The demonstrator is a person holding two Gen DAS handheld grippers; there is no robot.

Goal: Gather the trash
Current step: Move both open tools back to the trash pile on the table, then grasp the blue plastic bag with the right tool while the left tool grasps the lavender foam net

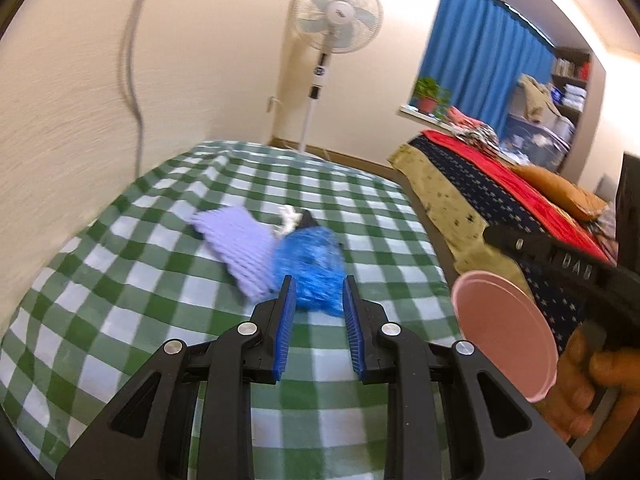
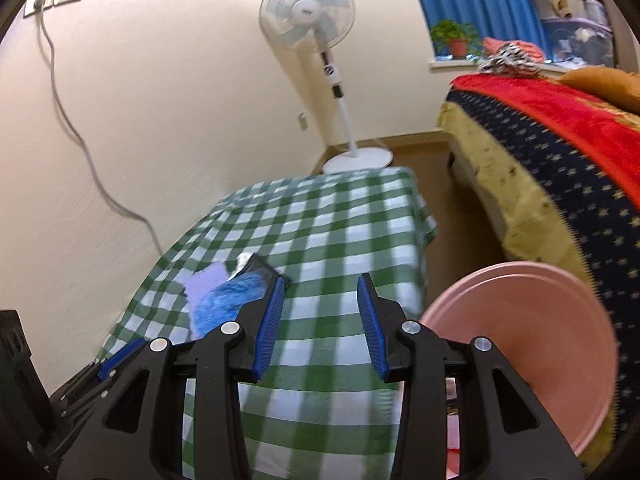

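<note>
Left tongs (image 1: 319, 280) apart, nothing clamped, aimed at the blue crinkly wrapper (image 1: 310, 260) just ahead of the tips. Right tongs (image 2: 320, 286) apart too, wider gap, empty, only cloth showing between them. Trash sits in 1 cluster mid-worktop: blue wrapper, lilac foam net sleeve (image 1: 236, 246) touching its left side, plus a small white-and-black scrap (image 1: 296, 218) behind both. All on the green-checked tablecloth (image 1: 120, 300). Pink bin (image 2: 532, 340) to the right of the worktop, beside the right tongs; contents not visible. A hand (image 1: 588, 380) on the right handle shows in the left view. Progress: looks like early stage, all 3 pieces appear uncollected, first pickup not yet done. Writing: raised letters on the right tool body read roughly "DAS", unsure; fan (image 1: 338, 16) hub logo too small to read.
</note>
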